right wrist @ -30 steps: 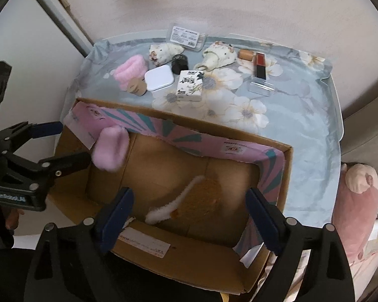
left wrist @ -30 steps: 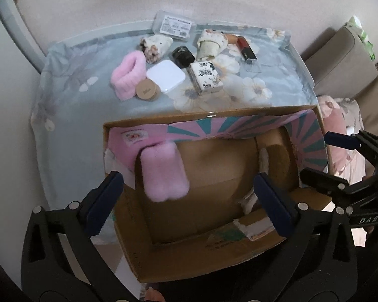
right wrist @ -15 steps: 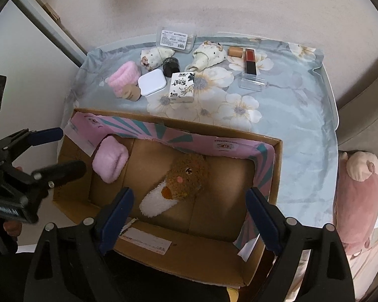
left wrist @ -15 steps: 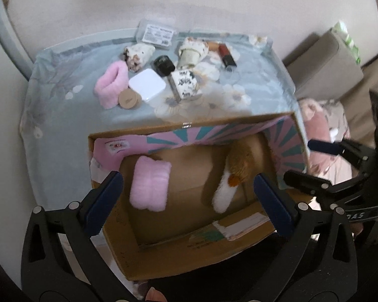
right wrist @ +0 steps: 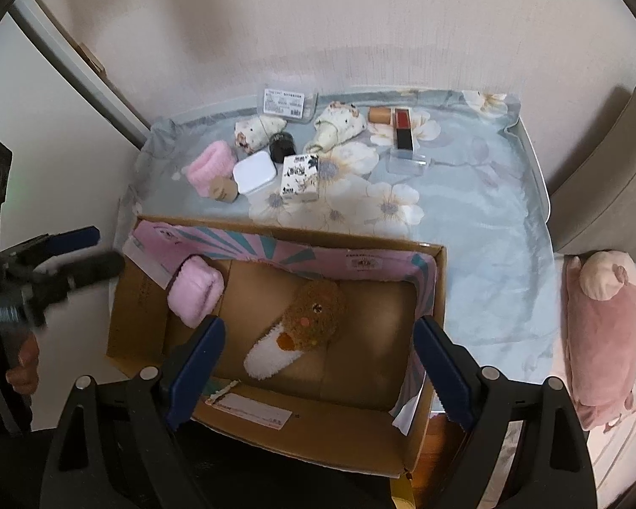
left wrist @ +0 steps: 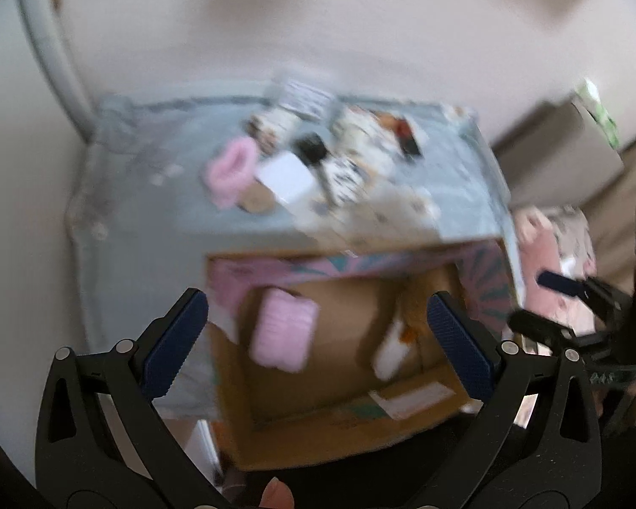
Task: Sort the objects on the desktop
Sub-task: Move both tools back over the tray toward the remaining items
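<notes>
The left black two-finger gripper with blue pads (left wrist: 318, 331) points steeply downward, its fingers spread wide with nothing between them. The right black two-finger gripper with blue pads (right wrist: 318, 360) matches it, tilted steeply down, fingers wide apart and empty. A bare hand (right wrist: 19, 360) grips the left handle.

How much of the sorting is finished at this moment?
Done: a pink fluffy item and a brown plush toy lie in the cardboard box. In hand: nothing; left gripper and right gripper are open. Left: about ten small things, like the white case, on the table.
</notes>
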A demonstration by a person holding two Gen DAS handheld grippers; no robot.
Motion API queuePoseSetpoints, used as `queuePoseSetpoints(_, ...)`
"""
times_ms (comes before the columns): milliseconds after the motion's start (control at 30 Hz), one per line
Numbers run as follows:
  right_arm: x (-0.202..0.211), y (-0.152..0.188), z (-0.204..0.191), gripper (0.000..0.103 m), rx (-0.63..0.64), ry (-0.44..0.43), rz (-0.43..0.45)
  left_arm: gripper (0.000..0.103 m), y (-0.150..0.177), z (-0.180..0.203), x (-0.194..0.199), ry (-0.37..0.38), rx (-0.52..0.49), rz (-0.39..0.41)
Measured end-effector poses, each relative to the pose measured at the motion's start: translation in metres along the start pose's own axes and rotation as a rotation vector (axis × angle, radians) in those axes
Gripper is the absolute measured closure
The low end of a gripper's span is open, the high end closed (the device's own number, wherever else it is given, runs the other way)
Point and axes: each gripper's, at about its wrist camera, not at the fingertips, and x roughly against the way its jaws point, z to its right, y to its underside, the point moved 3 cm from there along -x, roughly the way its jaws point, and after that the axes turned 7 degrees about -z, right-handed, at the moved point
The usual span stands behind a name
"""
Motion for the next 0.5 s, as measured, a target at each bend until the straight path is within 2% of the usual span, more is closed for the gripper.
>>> queuePoseSetpoints(100,0.001,-0.002,0.001,0.014,0.000,-0.006,0.004,0.000,-0.013,-0.019,0.005,-0.051,0.013,0.011)
queuePoseSetpoints(267,0.004,-0.011,-0.001,0.014,0.023,-0.001,0.013,0.000,-0.034,-0.050,0.002,-0.054,0.039,-0.006)
queuePoseSetpoints(400,0.010,-0.033,-0.005,0.014,0.054,0.010,0.031,0.000,-0.055,-0.059,-0.007,-0.080,0.025,-0.019)
queuePoseSetpoints(500,0.004,-0.056,-0.008,0.014,0.070,0.014,0.024,0.000,-0.077,-0.060,-0.028,-0.096,-0.012,-0.054)
